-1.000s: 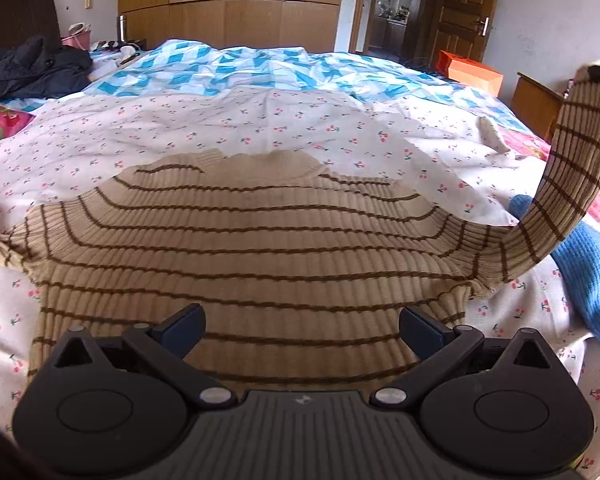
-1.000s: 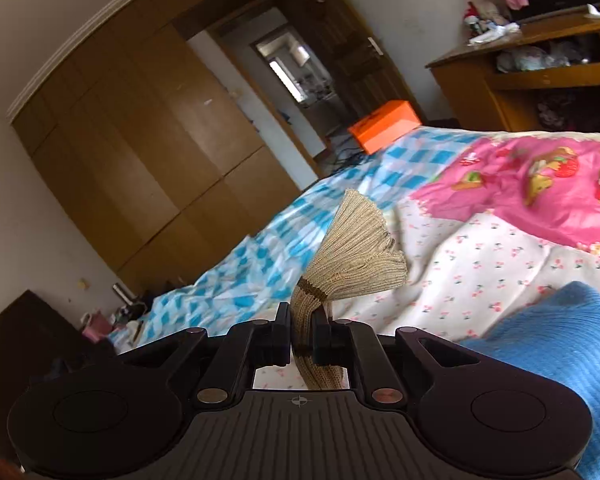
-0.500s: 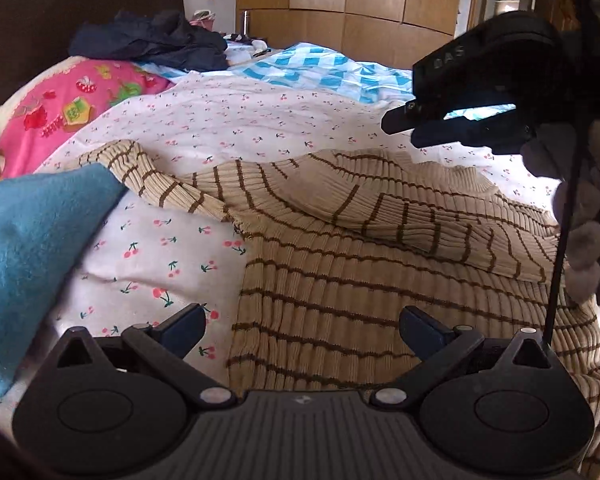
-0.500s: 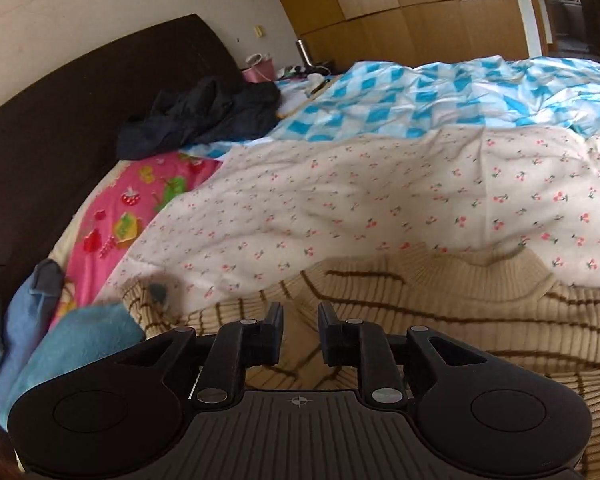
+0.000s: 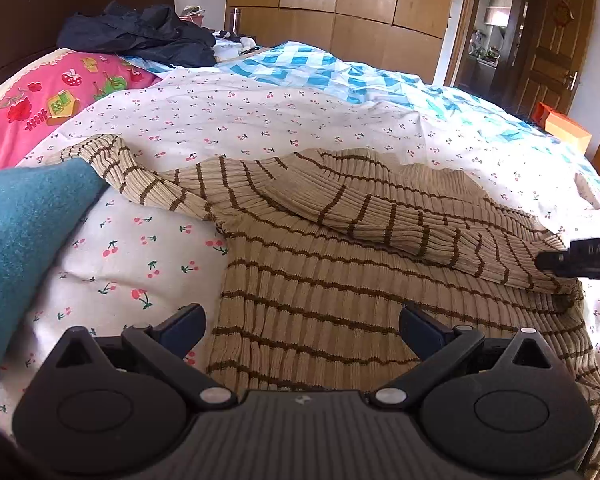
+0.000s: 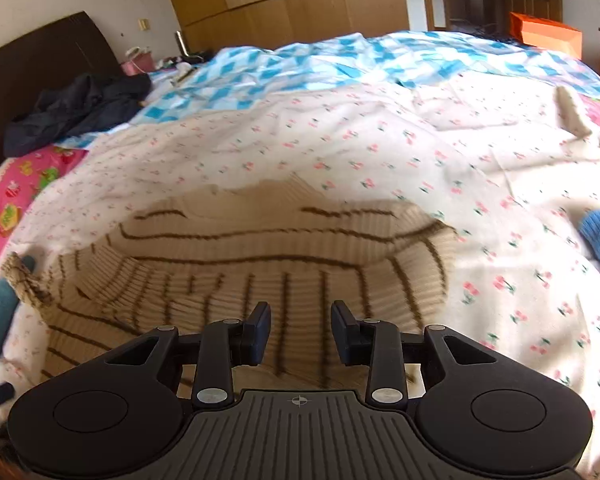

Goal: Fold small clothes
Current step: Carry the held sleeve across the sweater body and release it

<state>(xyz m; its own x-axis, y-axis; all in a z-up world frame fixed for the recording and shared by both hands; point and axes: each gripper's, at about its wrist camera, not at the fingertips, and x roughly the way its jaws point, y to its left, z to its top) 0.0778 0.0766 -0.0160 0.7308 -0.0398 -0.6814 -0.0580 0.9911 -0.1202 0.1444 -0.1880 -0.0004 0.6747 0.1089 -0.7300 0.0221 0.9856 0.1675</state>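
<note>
Nearest, two sets of tongs are seen above one beige brown-striped sweater: the left tongs are spread wide and empty over its hem, while the right tongs, whose jaws have just been opening, are parted with nothing gripped. The sweater is laid flat on the cherry-print sheet of the bed, one sleeve folded across its chest. One teal garment is touched by the other sleeve; farther off, one dark jacket is heaped
</note>
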